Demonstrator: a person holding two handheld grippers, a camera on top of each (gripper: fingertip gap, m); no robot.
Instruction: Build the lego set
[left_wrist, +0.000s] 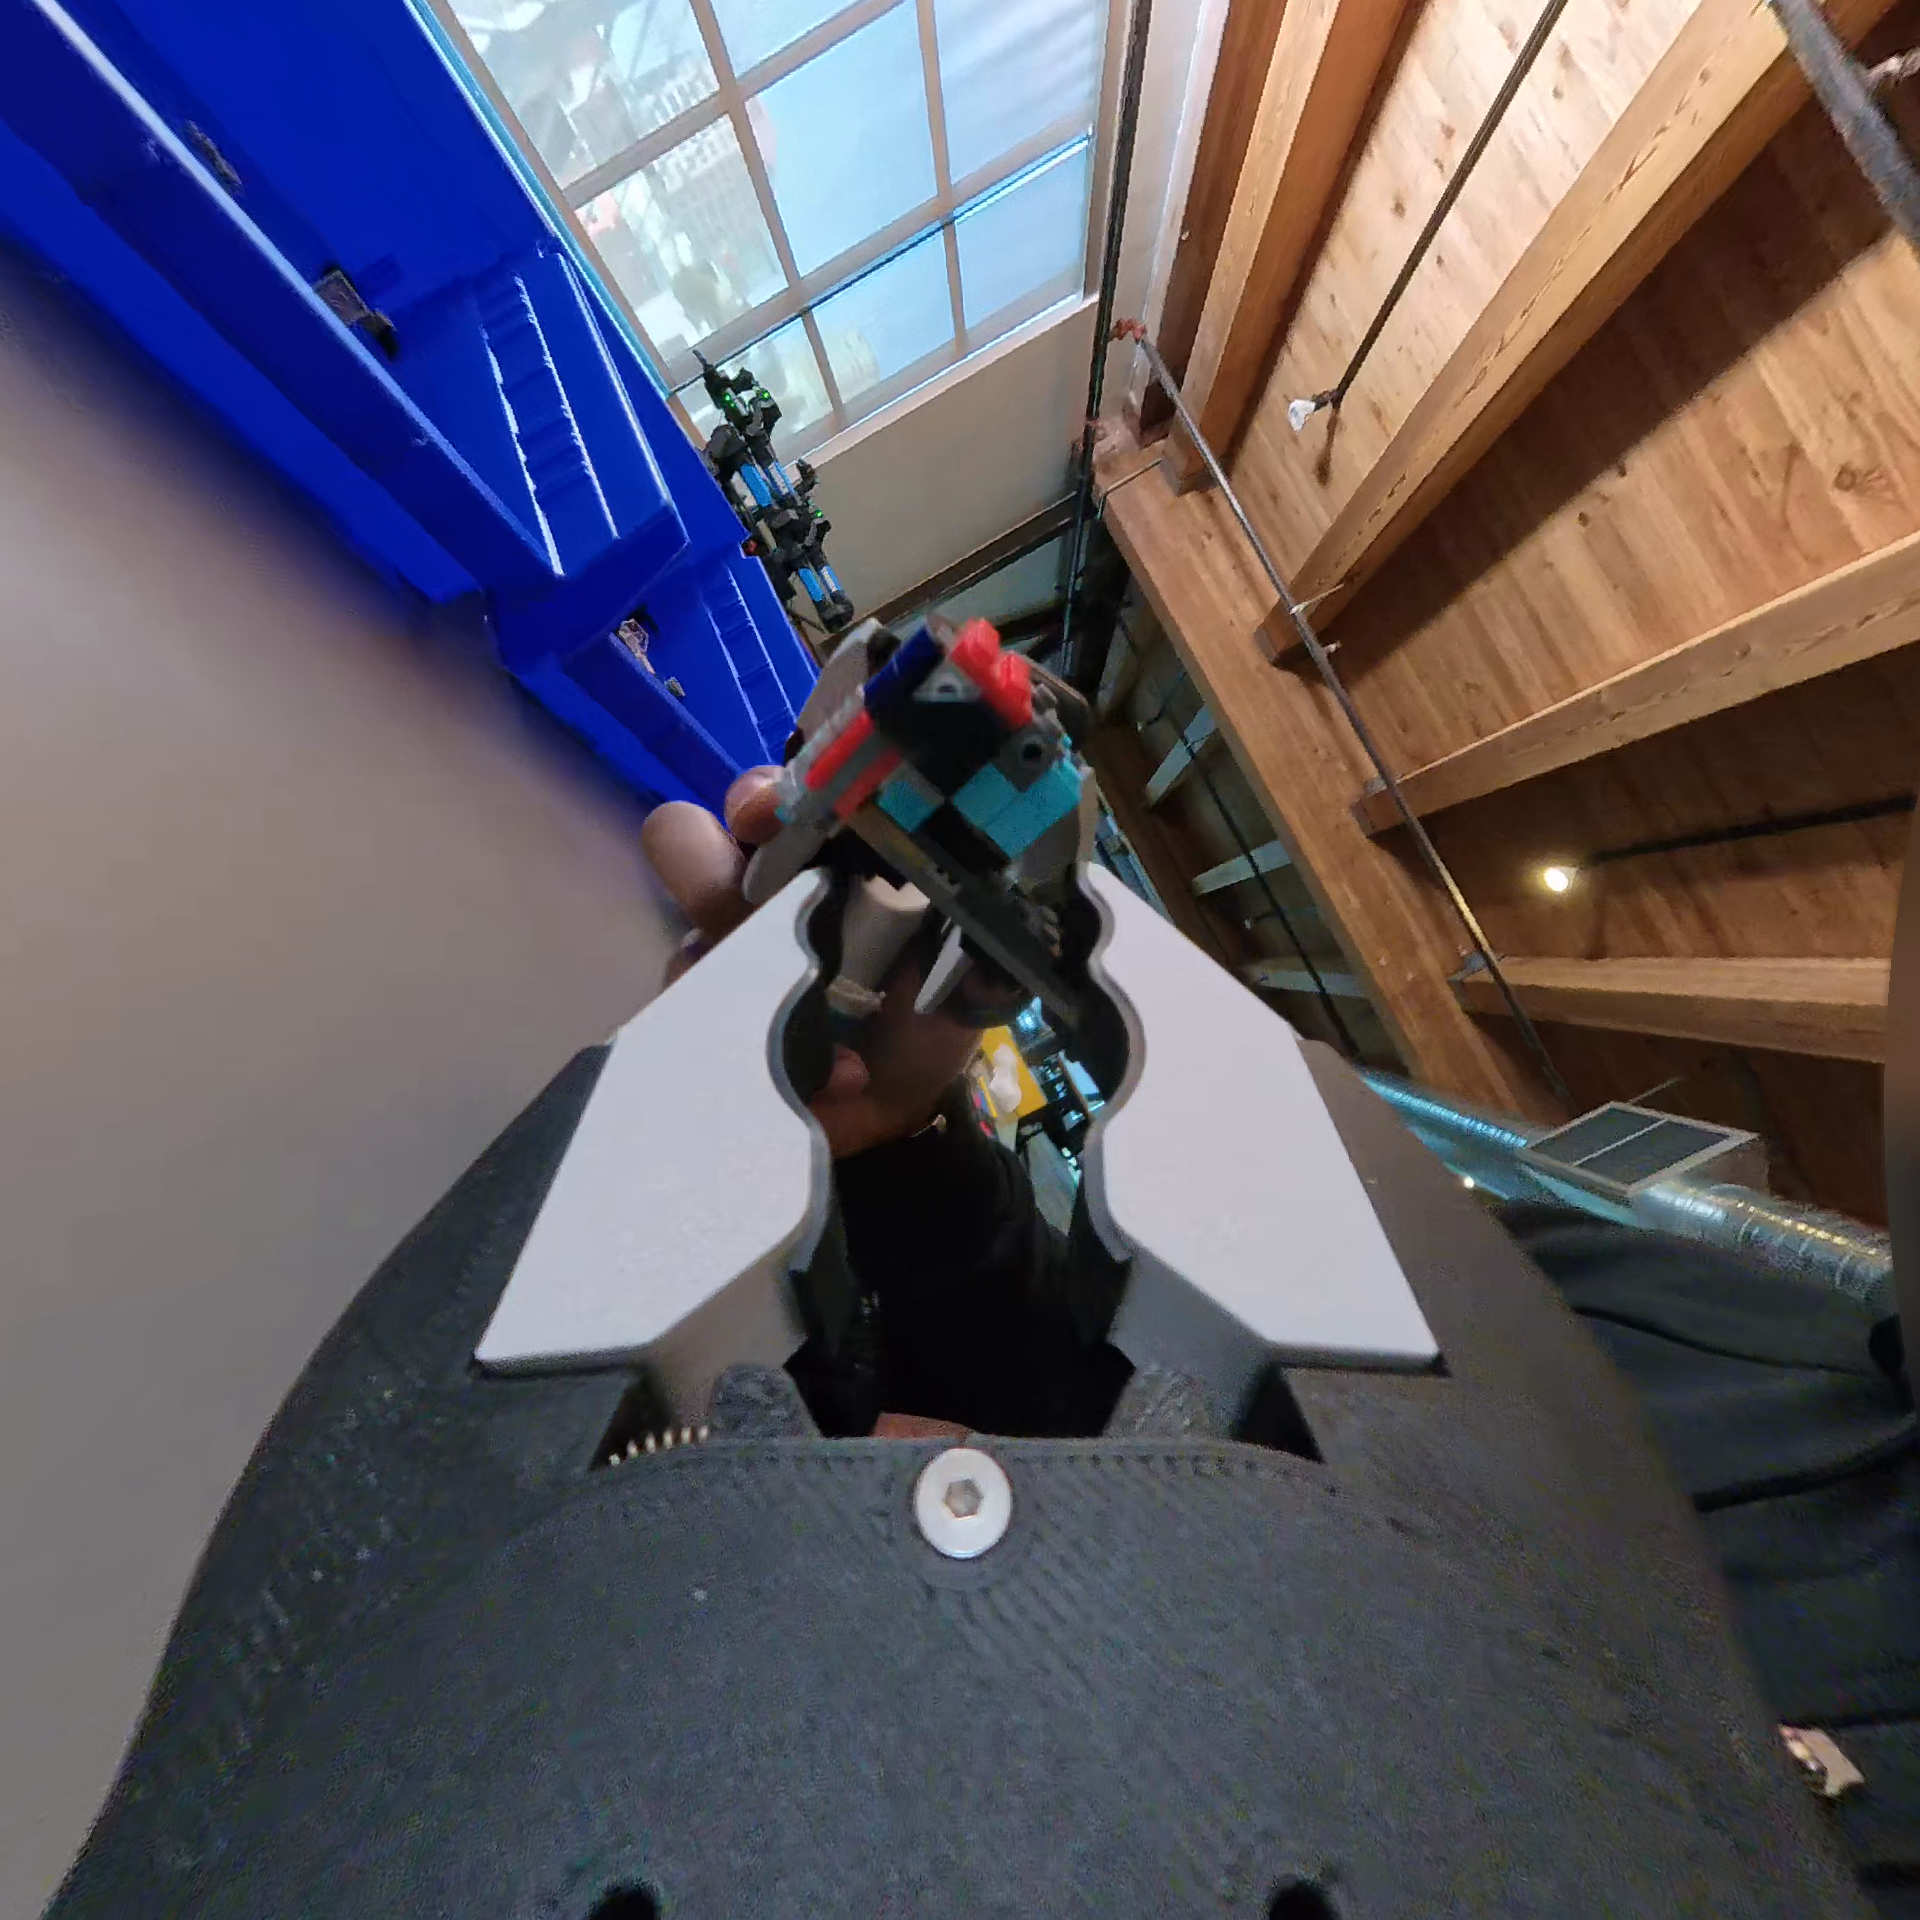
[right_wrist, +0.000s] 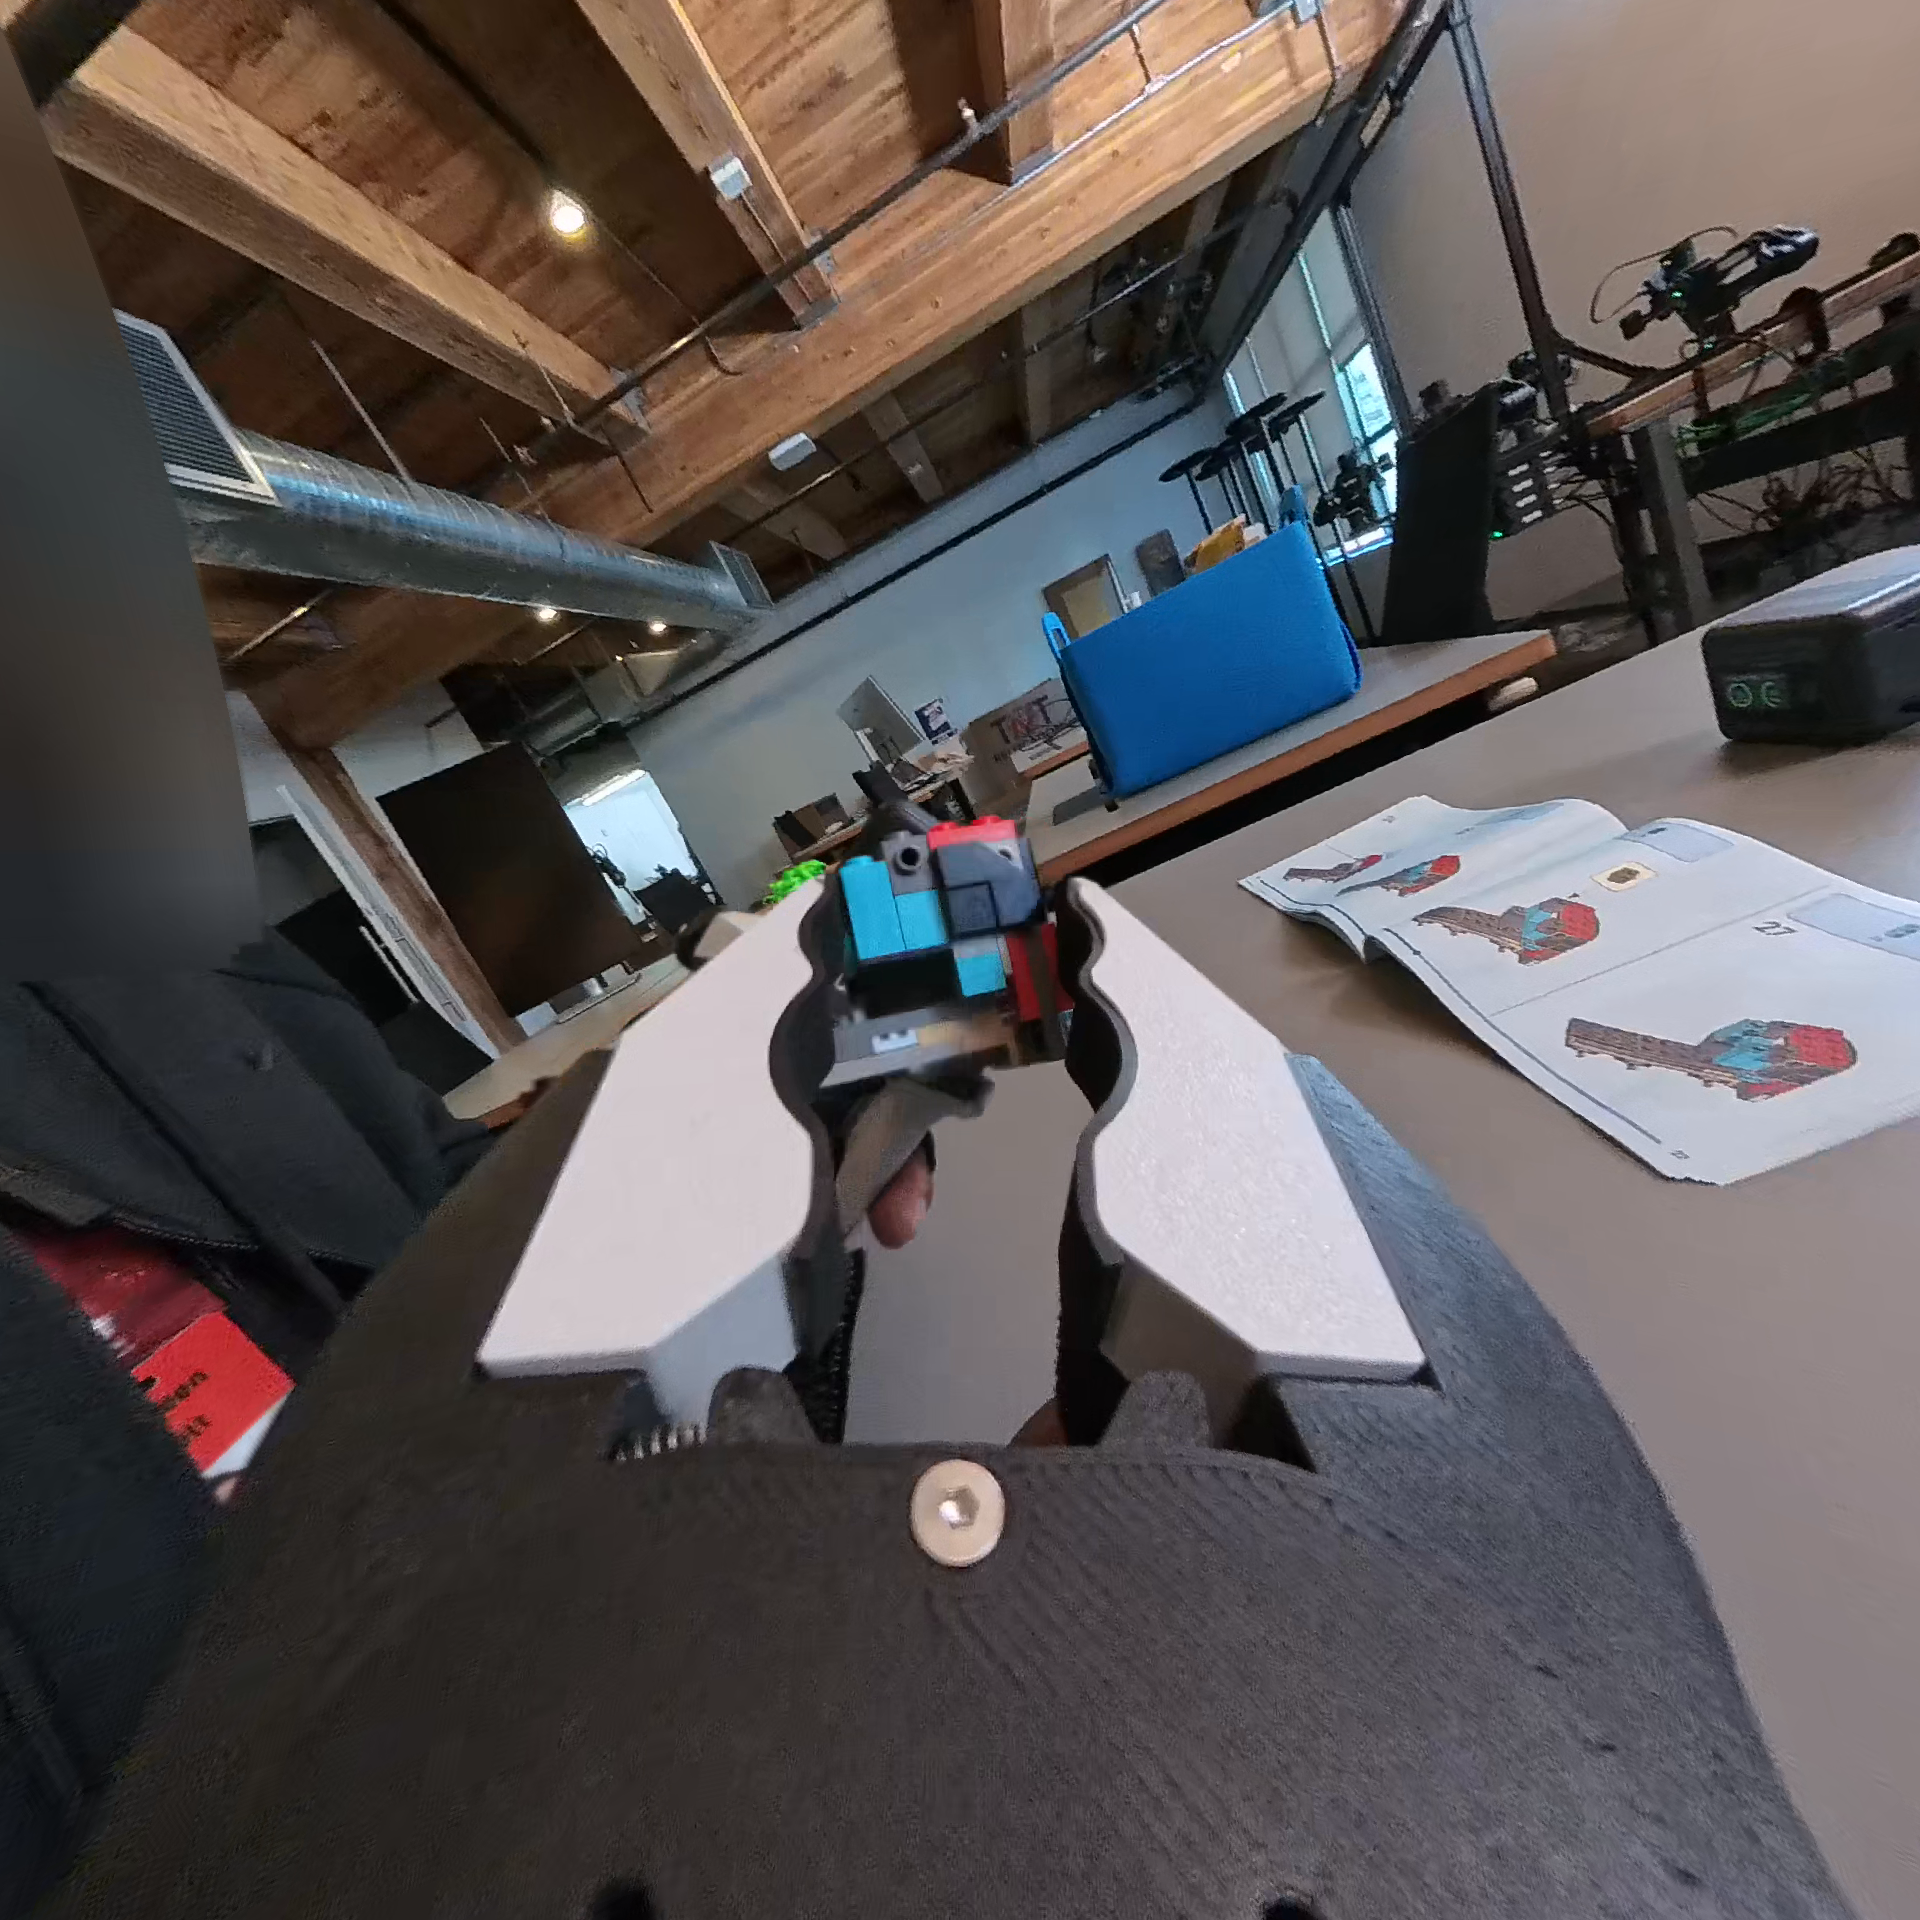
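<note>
Both grippers (left_wrist: 951, 904) (right_wrist: 940, 961) clench our lego model (right_wrist: 940, 935), lifted off the tabletop (right_wrist: 1558, 1299); booklet (right_wrist: 1621, 977) near its far edge; we judge: press squarely, steady grip.

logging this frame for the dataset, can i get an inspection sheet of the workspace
surface: grey-brown table, mostly bare near the grippers
job's things: lego model, red, teal and dark bricks, held up off the table; open booklet lying flat
clutter: black box at the far edge
grippers: right gripper and left gripper both close around the model
cables: tangled on the far rig
surroundings: wooden ceiling, metal duct, blue bin, window
</note>
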